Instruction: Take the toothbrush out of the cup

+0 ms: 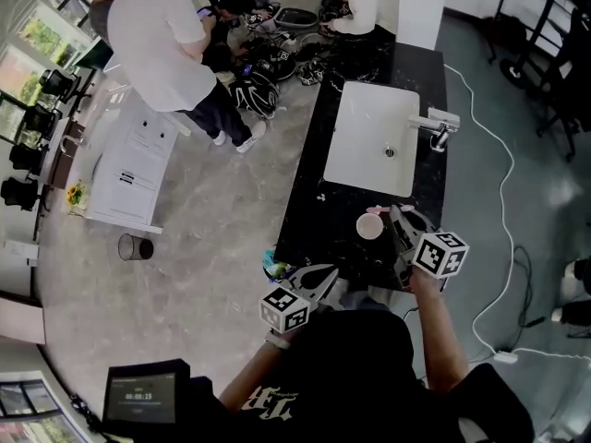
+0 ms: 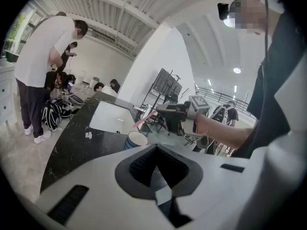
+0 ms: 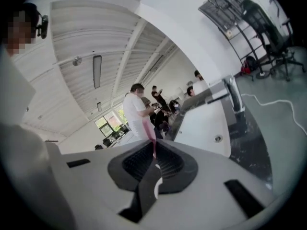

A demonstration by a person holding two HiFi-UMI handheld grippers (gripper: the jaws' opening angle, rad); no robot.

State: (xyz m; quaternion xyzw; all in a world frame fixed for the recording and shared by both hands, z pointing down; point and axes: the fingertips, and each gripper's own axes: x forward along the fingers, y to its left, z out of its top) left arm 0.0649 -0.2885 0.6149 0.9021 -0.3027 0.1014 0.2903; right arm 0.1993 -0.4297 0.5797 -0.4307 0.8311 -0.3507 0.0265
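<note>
Head view: overhead, looking down on counter [image 1: 309, 212]. Gripper views: low, close behind own jaws, facing along it. All share sink [image 1: 374, 137]; head and left also cup [image 1: 369, 226].

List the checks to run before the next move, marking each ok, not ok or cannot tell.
1. Right tongs clamped on toothbrush: ok.
2. Toothbrush lifted clear of cup rim, judged from the left gripper view: ok.
3. Cup upright on counter: ok.
4. Left tongs shut and empty: ok.
5. Brush head undamaged: cannot tell.
</note>
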